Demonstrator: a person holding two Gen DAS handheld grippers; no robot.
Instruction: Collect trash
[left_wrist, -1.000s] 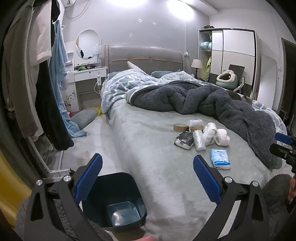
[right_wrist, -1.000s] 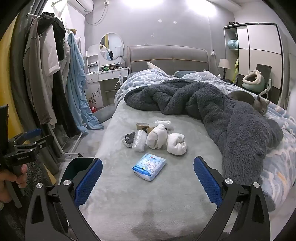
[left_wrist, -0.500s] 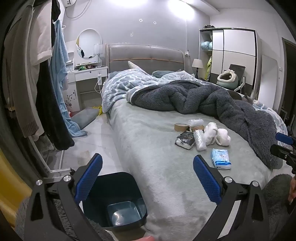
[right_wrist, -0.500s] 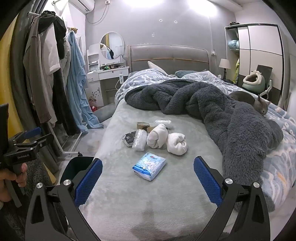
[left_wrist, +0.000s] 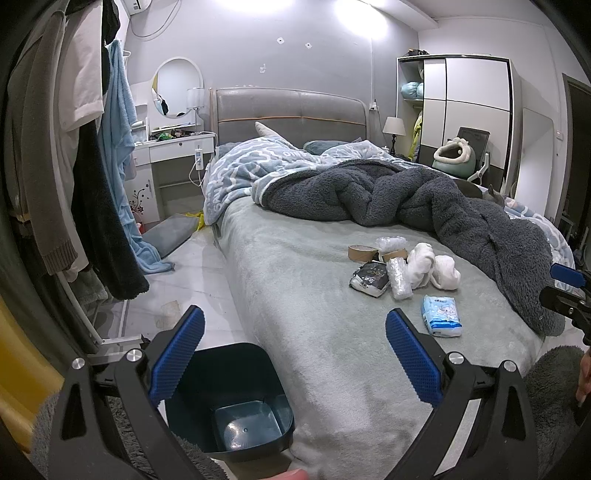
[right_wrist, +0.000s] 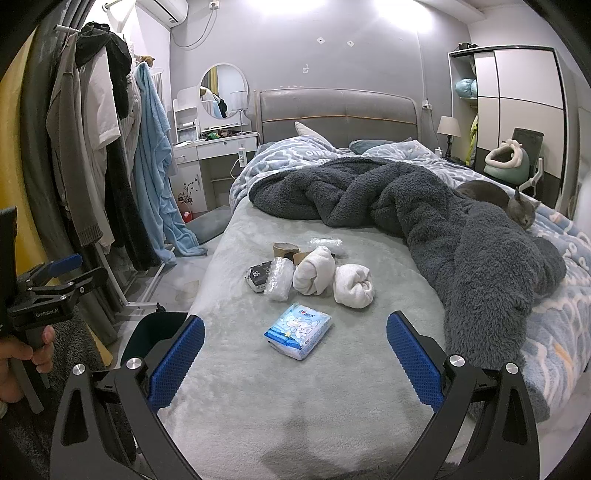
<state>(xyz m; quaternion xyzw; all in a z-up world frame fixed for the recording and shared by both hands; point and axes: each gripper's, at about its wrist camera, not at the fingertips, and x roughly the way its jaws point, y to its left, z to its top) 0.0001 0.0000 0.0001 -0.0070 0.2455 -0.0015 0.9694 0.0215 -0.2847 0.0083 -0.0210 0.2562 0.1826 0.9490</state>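
Litter lies in a cluster on the grey-green bed cover: a blue-white tissue pack (right_wrist: 298, 330) (left_wrist: 441, 315), a black wrapper (right_wrist: 257, 275) (left_wrist: 370, 278), a clear plastic roll (right_wrist: 277, 278) (left_wrist: 399, 277), brown tape rings (right_wrist: 284, 249) (left_wrist: 362, 253) and crumpled clear film (right_wrist: 327, 243). Two rolled white socks (right_wrist: 352, 284) lie beside them. A dark blue bin (left_wrist: 225, 398) (right_wrist: 155, 328) stands on the floor at the bed's near left corner. My left gripper (left_wrist: 293, 356) is open above the bin and bed edge. Open too, my right gripper (right_wrist: 294, 360) hovers just short of the tissue pack.
A dark grey fleece blanket (right_wrist: 424, 214) and a patterned duvet cover the bed's far and right side, with a grey cat (right_wrist: 517, 210) lying there. A clothes rack (left_wrist: 74, 166) with hanging garments stands left. A vanity table (left_wrist: 173, 147) sits by the headboard.
Both views have shifted only slightly; the left wrist view has crept a little to the left and forward. Nothing was picked up.
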